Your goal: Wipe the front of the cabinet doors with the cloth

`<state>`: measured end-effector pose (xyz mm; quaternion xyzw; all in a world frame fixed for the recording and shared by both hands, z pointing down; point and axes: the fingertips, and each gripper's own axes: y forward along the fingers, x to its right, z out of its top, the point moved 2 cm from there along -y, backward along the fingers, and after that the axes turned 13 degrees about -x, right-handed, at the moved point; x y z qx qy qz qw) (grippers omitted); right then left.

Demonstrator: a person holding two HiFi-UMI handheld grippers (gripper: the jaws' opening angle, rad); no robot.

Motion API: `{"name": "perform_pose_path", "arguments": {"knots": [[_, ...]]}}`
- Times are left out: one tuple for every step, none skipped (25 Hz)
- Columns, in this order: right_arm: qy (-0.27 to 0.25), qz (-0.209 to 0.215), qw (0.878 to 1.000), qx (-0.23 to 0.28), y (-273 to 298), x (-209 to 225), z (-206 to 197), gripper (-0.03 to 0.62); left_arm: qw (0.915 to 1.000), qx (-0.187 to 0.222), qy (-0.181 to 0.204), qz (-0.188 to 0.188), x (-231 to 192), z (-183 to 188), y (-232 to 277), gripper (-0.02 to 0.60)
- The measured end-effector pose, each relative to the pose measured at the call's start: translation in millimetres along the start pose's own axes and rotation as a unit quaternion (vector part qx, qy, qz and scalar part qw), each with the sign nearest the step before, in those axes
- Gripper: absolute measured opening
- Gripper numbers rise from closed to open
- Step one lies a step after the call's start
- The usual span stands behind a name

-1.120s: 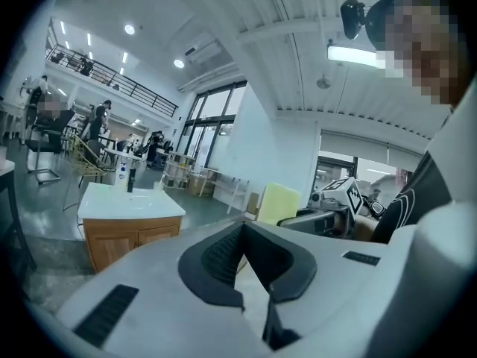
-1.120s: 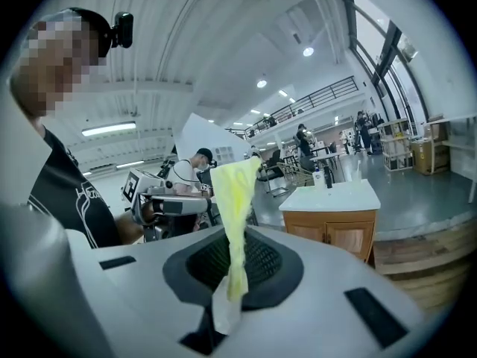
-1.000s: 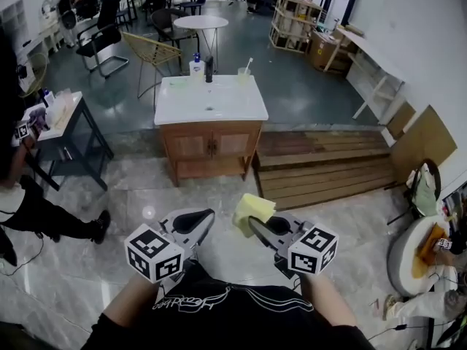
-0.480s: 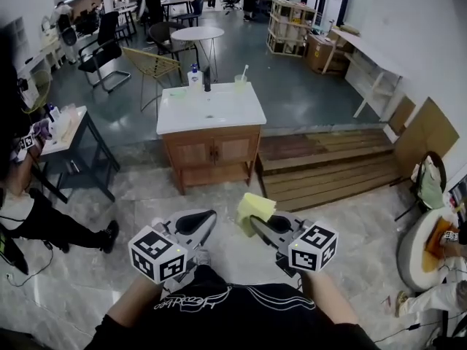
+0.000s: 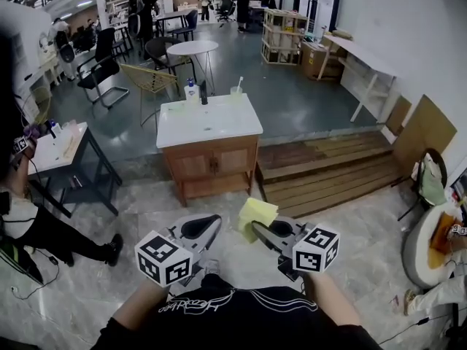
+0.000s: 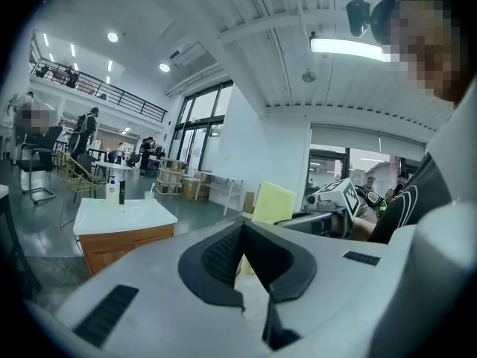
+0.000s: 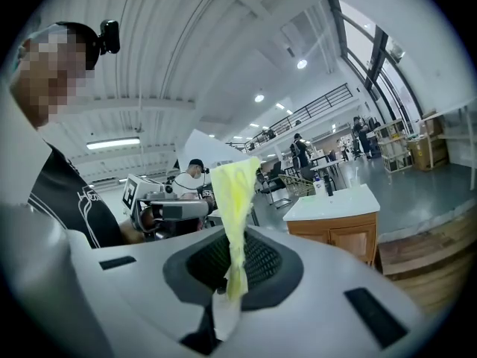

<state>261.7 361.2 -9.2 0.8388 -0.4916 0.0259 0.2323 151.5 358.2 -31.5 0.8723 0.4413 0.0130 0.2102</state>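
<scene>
Approach with cloth in hand, wiping not yet begun

Cloth [image 5: 257,213], yellow and floppy, stands up out of the right gripper [image 5: 253,229], whose jaws are pinched on its lower edge. The left gripper [image 5: 210,223] has its jaws together with nothing between them. Both grippers are held low and close to the person's waist, side by side, forearms tucked in, tips pointing forward toward the wooden cabinet [image 5: 177,165]. It stands well apart from them across the pale floor, its two doors [image 5: 211,164] facing the person. By my reading the step is getting within reach. The next move calls for closing that gap, lowering the right gripper to door height, and laying the free part of the cloth flat against a door front before any stroke.
</scene>
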Motion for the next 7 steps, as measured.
{"name": "perform_pose_path", "arguments": {"knots": [[-0.001,-0.001,1.000,0.002,-1.0,-0.7,0.8,0.041,1.0000,0.000,0.002,0.000,0.6,0.9,-0.6,0.006],[-0.001,-0.002,1.000,0.003,-1.6,-1.5,0.9,0.041,1.0000,0.000,0.002,0.000,1.0,0.8,-0.9,0.006],[-0.001,-0.003,1.000,0.003,-1.8,-2.3,0.2,0.041,1.0000,-0.001,0.002,-0.001,1.4,-0.2,-1.0,0.006],[0.000,-0.002,1.000,0.002,-1.9,-3.3,-0.9,0.041,1.0000,-0.002,0.000,-0.001,1.9,-1.7,-1.2,0.006],[0.002,-0.002,1.000,0.001,-1.9,-4.2,-2.2,0.041,1.0000,-0.003,-0.001,-0.002,2.5,-3.3,-1.3,0.006],[0.003,-0.001,1.000,0.000,-1.9,-5.3,-3.4,0.041,1.0000,-0.004,-0.003,-0.003,3.2,-4.9,-1.6,0.006],[0.004,-0.001,1.000,-0.001,-1.9,-6.3,-4.7,0.041,1.0000,-0.004,-0.005,-0.004,3.9,-6.4,-1.9,0.006]]}}
